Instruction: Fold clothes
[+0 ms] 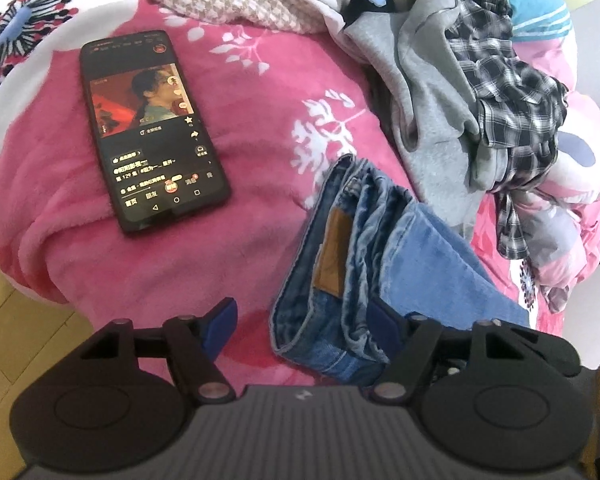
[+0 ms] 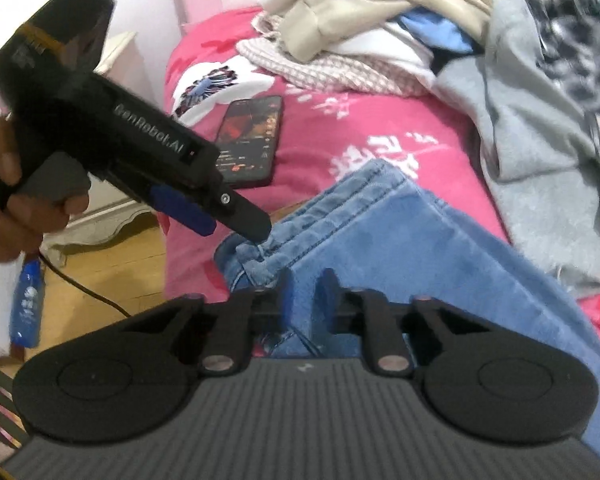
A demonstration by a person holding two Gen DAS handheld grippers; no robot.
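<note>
Folded blue jeans (image 1: 404,248) lie on the pink flowered blanket (image 1: 240,92), with the waistband and its brown leather patch facing up. My left gripper (image 1: 302,320) stands open at the waistband end, its right finger over the denim and its left finger over the blanket. In the right wrist view the jeans (image 2: 400,232) run up from the bottom, and my right gripper (image 2: 305,300) is shut on a fold of denim at their near edge. A hand holds the left gripper (image 2: 236,220) at the left, its black fingertip touching the frayed corner of the jeans.
A lit phone (image 1: 152,128) lies on the blanket left of the jeans. A pile of unfolded clothes, with a grey sweatshirt (image 1: 428,100), a plaid shirt (image 1: 512,92) and a checked cloth (image 1: 236,0), fills the back and right. The bed's edge and wooden floor (image 2: 112,264) are at the left.
</note>
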